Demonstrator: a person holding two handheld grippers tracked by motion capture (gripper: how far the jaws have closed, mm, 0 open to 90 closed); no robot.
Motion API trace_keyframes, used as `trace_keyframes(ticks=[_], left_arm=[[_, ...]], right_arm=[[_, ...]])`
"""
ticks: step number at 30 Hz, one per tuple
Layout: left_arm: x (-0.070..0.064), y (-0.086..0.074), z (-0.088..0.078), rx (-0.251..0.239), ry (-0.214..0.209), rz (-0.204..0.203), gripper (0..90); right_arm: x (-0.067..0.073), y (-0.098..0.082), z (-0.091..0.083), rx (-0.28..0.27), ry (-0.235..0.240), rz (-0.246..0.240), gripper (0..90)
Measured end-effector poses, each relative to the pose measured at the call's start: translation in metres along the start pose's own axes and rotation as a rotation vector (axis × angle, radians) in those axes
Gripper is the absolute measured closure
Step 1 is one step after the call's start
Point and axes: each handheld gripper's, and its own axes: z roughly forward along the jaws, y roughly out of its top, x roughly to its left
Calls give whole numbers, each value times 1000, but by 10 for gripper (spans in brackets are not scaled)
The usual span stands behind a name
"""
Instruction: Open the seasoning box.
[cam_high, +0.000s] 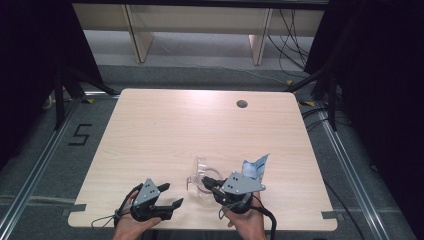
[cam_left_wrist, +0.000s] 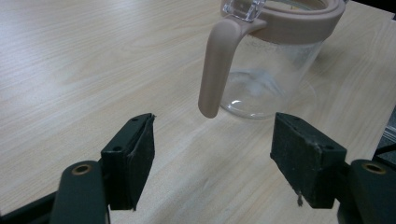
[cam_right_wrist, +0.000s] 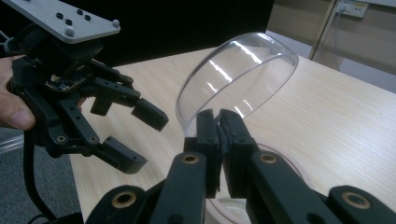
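A clear jug (cam_left_wrist: 268, 77) with a beige rim and handle (cam_left_wrist: 216, 60) stands on the wooden table (cam_high: 165, 130) near its front edge. Its clear domed lid (cam_right_wrist: 236, 70) is swung up. My right gripper (cam_right_wrist: 218, 119) is shut on the lid's lower edge and sits over the jug (cam_high: 204, 178) in the high view, right gripper (cam_high: 210, 185). My left gripper (cam_left_wrist: 215, 133) stands open a short way in front of the handle, with nothing between its pads. It lies left of the jug near the front edge, left gripper (cam_high: 171, 196), and the right gripper view catches it too, left gripper (cam_right_wrist: 147, 140).
A blue and white packet (cam_high: 255, 167) lies just right of the jug. A round cable hole (cam_high: 242, 104) sits near the table's far edge. Black curtains flank the table, and cables trail on the floor at the right.
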Motion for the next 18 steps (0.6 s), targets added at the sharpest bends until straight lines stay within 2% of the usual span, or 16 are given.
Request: trace_keyframes(ticks=[2,3,4,8,9,10,14,16,18], left_arm=[[0,0,0,0,-3,-3,300],[-2,-1,2,-14,-10,-25,300],[-1,-1,2,-11,-15,-12,299],[-2,-1,2,-7,-18,-14,299],[0,0,2,-7,-21,12,299],[0,0,2,-7,-21,12,299],[0,0,2,-6,-23,14,298],[-1,-1,2,-3,-19,-5,298],[-1,-1,2,-3,-20,-6,298]], right_arm=[[1,1,1,0,2,-13,872],[1,1,2,-8,3,-13,872],[2,2,2,-9,3,-8,872],[3,3,3,-3,11,-11,870],[5,3,3,8,19,3,870],[3,3,4,-1,13,-15,869],[3,3,4,-6,17,-13,865],[3,3,5,-10,25,-8,864],[3,3,6,-12,24,-10,864]])
